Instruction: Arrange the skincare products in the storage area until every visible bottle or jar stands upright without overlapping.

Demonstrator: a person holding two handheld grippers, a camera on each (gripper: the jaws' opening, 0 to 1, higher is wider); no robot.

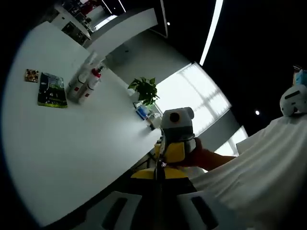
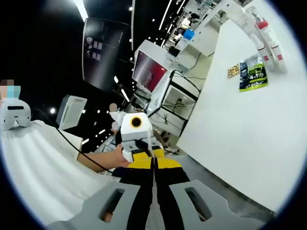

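the skincare products, a small cluster of white plastic bottles, one with a red cap (image 1: 85, 82), stand close together on the far part of the broad white table (image 1: 72, 143); in the right gripper view the same white bottles (image 2: 263, 36) sit at the far right end of the table. just near them lies a flat dark green sachet (image 1: 52, 90), and beside that a small square patterned packet (image 1: 31, 75). whether the bottles touch or lean on one another is too small to tell.

both grippers are held off the near edge of the table, well apart from the products and facing each other. the left gripper (image 1: 158, 201) has its jaws drawn together with nothing between them, and the right gripper (image 2: 153, 201) likewise.

the step in hand looks like the approach. to do it well, carry both grippers over the table toward the cluster, part the jaws before arriving, and take one bottle low on its body while the other gripper steadies its neighbour, so none topples.
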